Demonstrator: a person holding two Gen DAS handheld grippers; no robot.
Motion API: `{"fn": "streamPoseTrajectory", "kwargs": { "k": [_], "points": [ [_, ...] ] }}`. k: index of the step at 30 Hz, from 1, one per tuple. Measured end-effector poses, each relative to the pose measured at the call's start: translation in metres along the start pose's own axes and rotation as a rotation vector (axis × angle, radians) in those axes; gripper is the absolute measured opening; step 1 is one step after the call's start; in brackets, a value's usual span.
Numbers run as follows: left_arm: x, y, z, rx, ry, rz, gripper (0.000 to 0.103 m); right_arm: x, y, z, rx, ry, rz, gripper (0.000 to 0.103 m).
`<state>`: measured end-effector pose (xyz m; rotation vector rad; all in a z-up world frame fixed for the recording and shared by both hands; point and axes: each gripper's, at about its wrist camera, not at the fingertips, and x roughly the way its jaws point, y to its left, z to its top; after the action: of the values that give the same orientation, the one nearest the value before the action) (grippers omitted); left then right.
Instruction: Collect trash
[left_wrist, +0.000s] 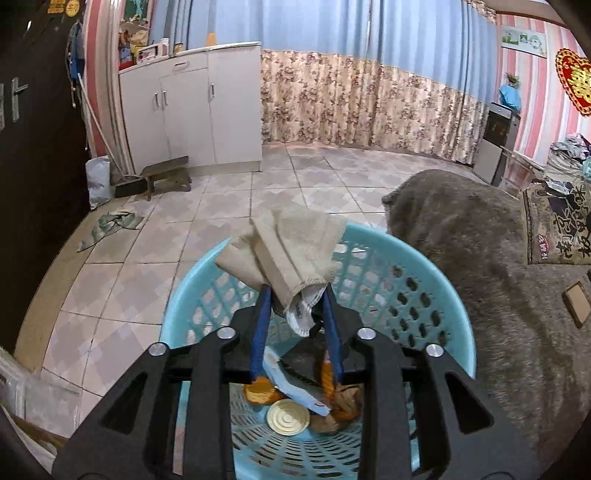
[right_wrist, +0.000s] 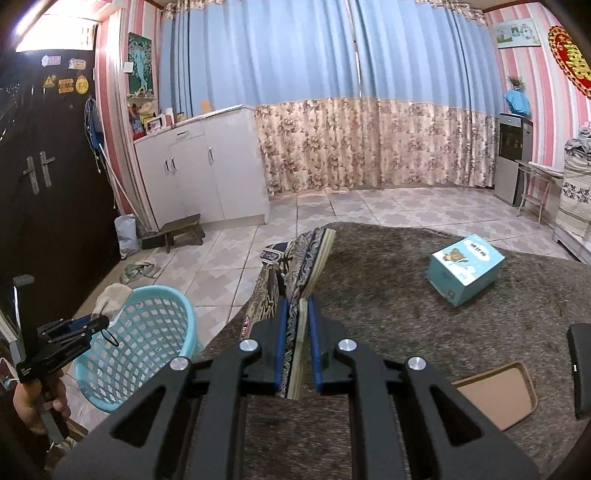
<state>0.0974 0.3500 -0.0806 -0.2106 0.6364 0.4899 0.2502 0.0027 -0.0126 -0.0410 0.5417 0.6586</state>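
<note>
Left gripper (left_wrist: 297, 291) clamped on beige cloth (left_wrist: 284, 251) over basket (left_wrist: 436, 280); right gripper (right_wrist: 295, 314) clamped on patterned mat (right_wrist: 301, 258).

Left view only: basket contents, namely a round lid (left_wrist: 288, 417), orange peel (left_wrist: 260, 393), a blue-white wrapper (left_wrist: 295, 384). Right view only: teal box (right_wrist: 465, 269) lying well in from the carpet's (right_wrist: 406, 314) far edge, its print too small to read; cardboard piece (right_wrist: 506, 391) at the near right edge. The basket stands on tiles just off the carpet's left edge, with open floor beyond.
</note>
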Motion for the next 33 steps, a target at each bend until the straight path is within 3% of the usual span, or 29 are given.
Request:
{"fn": "streamPoseTrajectory", "kwargs": {
  "k": [1,3,5,9,16,21,25,26,28,33],
  "points": [
    [0.0,0.002,-0.001,-0.003,0.0,-0.002,0.035,0.003,0.003,0.0,-0.001,0.005,0.005,0.012],
    [-0.003,0.007,-0.002,-0.011,-0.005,-0.002,0.057,0.007,0.014,0.0,-0.006,0.013,0.018,0.012],
    [-0.008,0.012,-0.002,-0.016,-0.022,0.014,0.07,0.01,0.023,0.0,-0.018,0.016,0.033,0.012],
    [-0.018,0.027,-0.001,-0.059,-0.049,0.015,0.083,0.017,0.044,-0.001,-0.041,0.021,0.07,0.012],
    [-0.035,0.047,0.004,-0.109,-0.094,0.059,0.092,0.036,0.091,-0.004,-0.074,0.045,0.166,0.012],
    [-0.048,0.046,0.01,-0.123,-0.135,0.082,0.096,0.066,0.118,-0.02,-0.089,0.119,0.206,0.012],
    [-0.054,0.04,0.011,-0.1,-0.149,0.097,0.097,0.085,0.133,-0.032,-0.105,0.13,0.209,0.016],
    [-0.056,0.038,0.011,-0.091,-0.153,0.107,0.097,0.088,0.136,-0.034,-0.113,0.131,0.202,0.021],
    [-0.057,0.038,0.011,-0.085,-0.158,0.112,0.097,0.093,0.14,-0.034,-0.118,0.128,0.193,0.055],
    [-0.062,0.037,0.009,-0.089,-0.156,0.121,0.097,0.085,0.136,-0.035,-0.144,0.109,0.173,0.072]
  ]
}}
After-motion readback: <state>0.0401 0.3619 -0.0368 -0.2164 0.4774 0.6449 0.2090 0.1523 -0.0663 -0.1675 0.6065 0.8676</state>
